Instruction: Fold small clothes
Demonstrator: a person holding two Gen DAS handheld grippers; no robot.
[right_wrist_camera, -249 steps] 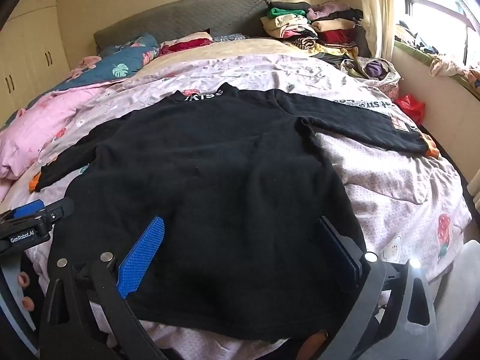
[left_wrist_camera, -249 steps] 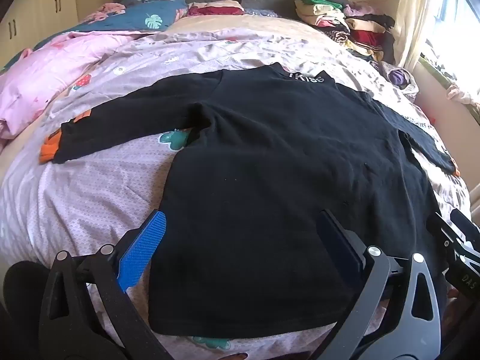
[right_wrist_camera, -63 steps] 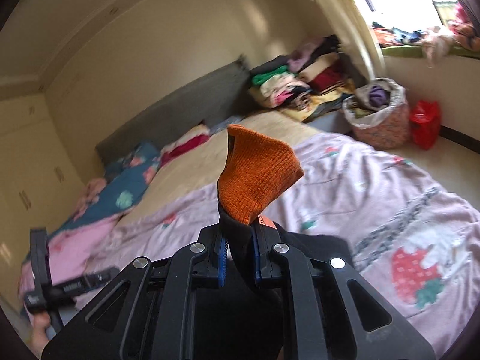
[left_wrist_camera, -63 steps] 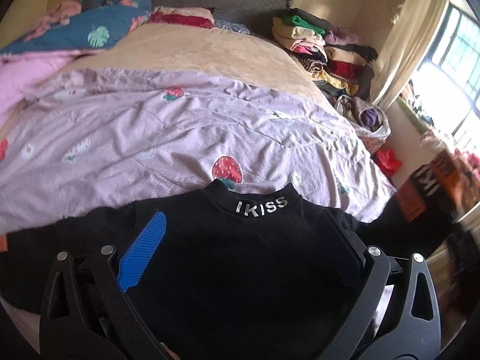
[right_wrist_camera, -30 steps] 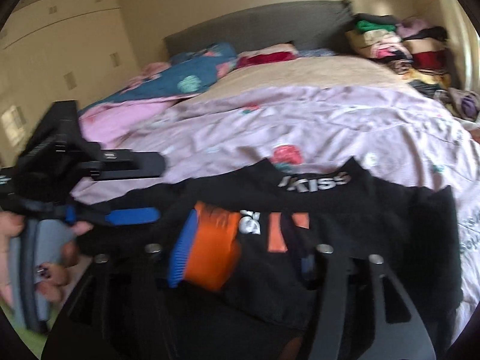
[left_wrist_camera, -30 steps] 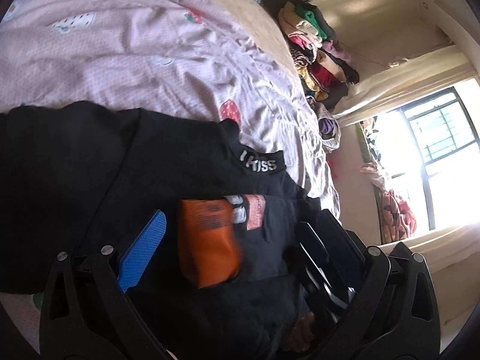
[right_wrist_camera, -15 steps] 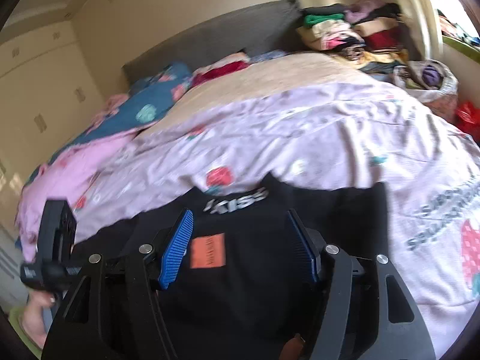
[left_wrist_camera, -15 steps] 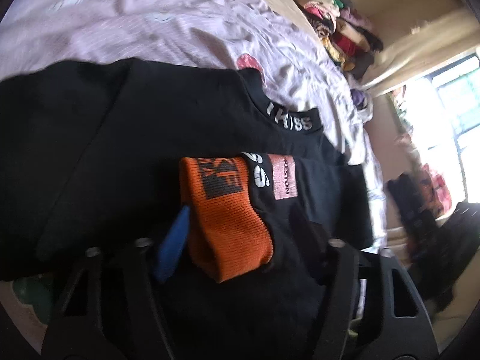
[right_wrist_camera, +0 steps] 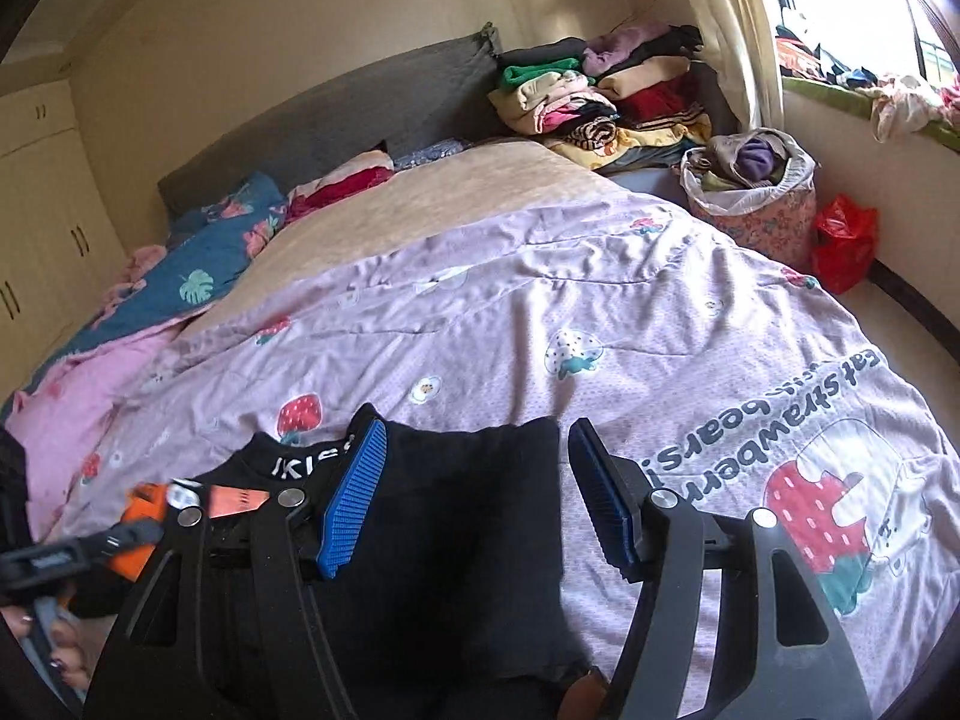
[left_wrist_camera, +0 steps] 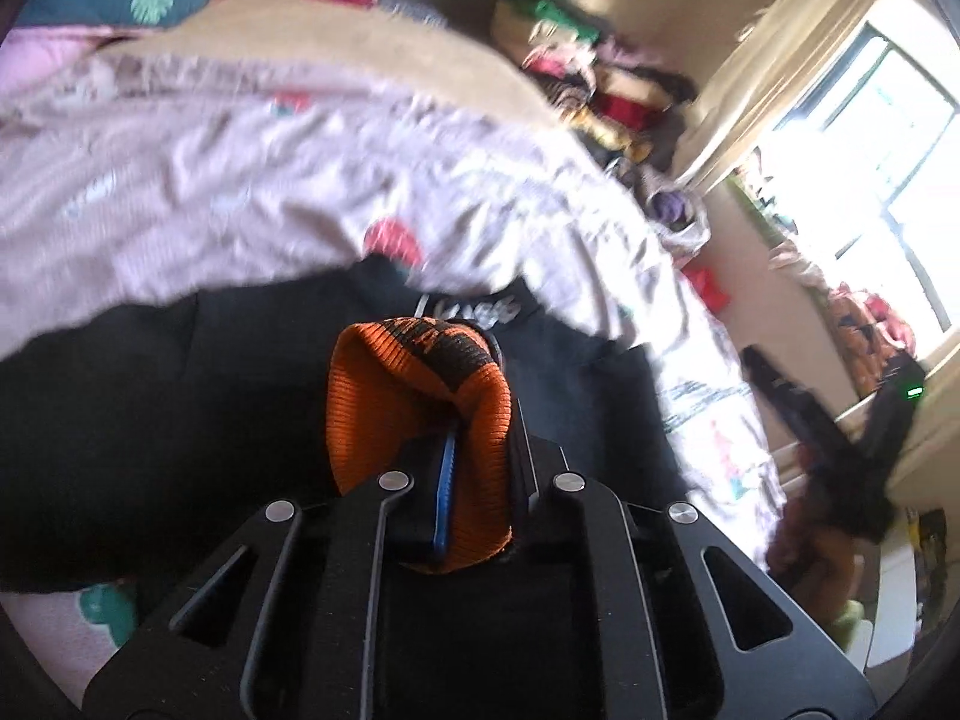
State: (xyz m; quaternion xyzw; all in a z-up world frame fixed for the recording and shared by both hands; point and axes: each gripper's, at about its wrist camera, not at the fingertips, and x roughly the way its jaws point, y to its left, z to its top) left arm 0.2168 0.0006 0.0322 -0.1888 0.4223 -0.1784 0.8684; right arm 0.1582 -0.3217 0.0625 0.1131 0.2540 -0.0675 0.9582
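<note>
Left wrist view, blurred. Bed under a lilac strawberry-print quilt; folded clothes stack at the far corner; curtain and bright window to the right. Black shirt lies on the near part of the quilt, collar lettering away from the camera. Left gripper: jaws closed on the shirt's orange cuff, which bulges up between them. Right gripper shows as a dark smear off the bed's right edge.

Right wrist view, sharp. Right gripper: jaws apart, nothing between them, above the shirt's folded right edge. Quilt lies bare from the collar to the grey headboard. Only here: wardrobe doors, laundry basket, red bag, floor strip beside the bed.
</note>
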